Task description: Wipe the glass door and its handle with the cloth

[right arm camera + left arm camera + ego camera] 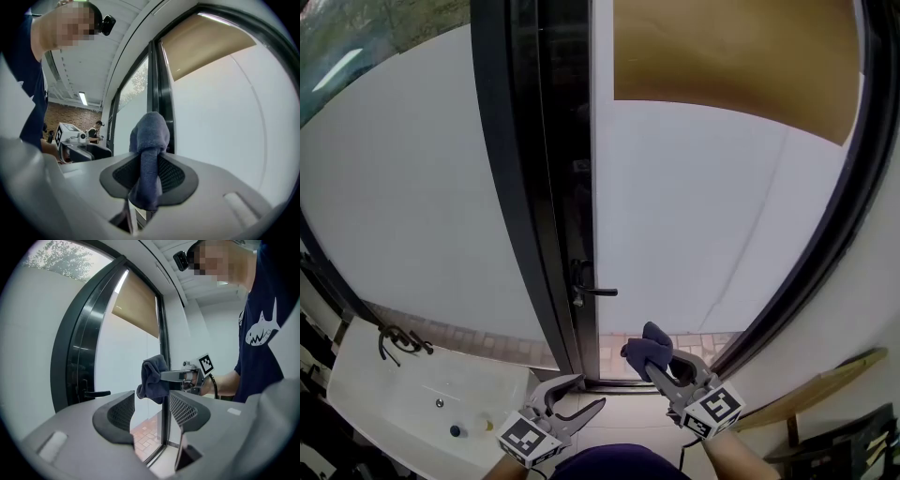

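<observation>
Pale glass in dark frames fills the background, with a tan blind drawn partway down behind the upper part of the glass door and reddish brick paving showing through its bottom edge. At the door's left edge, against the dark frame, the black lever handle sticks out level toward the right. The right gripper is held low in front of the door, its jaws pressed together on a dark blue cloth; a rounded wad of the fabric bulges past the jaw tips and a fold hangs down between them. The cloth sits below the handle and apart from it, and I cannot tell whether it touches the glass. The left gripper is beside it, further from the door, jaws spread with nothing between them. At lower left stands a white sink with a dark tap.
</observation>
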Demonstrator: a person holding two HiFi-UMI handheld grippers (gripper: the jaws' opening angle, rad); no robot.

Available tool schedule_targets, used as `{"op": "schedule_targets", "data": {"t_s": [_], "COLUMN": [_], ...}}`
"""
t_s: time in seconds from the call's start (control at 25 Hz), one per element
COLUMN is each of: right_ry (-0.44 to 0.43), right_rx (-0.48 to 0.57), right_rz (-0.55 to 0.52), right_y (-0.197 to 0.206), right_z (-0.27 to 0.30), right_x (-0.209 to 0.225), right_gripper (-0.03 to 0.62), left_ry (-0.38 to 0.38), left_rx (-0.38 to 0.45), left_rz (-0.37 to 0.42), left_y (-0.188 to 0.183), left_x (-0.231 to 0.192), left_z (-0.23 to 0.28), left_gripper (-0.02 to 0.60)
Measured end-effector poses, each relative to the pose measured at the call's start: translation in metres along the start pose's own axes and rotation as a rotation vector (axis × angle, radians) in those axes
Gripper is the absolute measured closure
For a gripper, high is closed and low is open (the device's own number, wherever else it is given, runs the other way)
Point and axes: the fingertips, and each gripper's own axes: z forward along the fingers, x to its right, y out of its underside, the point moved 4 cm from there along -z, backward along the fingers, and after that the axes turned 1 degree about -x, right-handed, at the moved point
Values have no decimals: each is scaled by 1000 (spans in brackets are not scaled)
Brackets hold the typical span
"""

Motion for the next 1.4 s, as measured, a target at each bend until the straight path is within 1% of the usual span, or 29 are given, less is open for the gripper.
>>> {"op": "schedule_targets", "data": {"t_s": [0.12, 0.28, 0.4, 0.72, 0.84, 0.92, 1.04, 1.24, 1.4], "right_ry": [-7, -10, -33, -41, -28, 1, 28, 18, 10], "right_rx": [-34, -64, -102, -134, -157, -174, -204, -236, -260], "right_rz": [-42, -118, -180, -363, -490, -590, -710, -922, -1039], "right_y": [0, -7, -11, -40, -44, -44, -39, -20, -6], "right_z": [30, 73, 105, 193, 219, 234, 256, 286, 298], "right_x": [1, -1, 1, 20, 21, 25, 32, 36, 46], "right_gripper": [491, 491, 491, 491, 493, 493, 493, 493, 494], "left_ry": [7, 22, 31, -8, -12, -17, -28, -55, -79], "left_rx": [17, 2, 9, 3, 1, -4, -12, -13, -21], "left_rz": [-17, -21, -43, -72, -73, -72, -69, -83, -85], "left_y": [0, 18, 19, 23, 27, 30, 36, 32, 33], "left_x": [-18, -38, -46, -66, -67, -69, -72, -74, -74], "left_z": [-9, -19, -24, -36, -36, -35, -34, -28, -21], "left_gripper": [351, 351, 351, 351, 351, 351, 351, 352, 351]}}
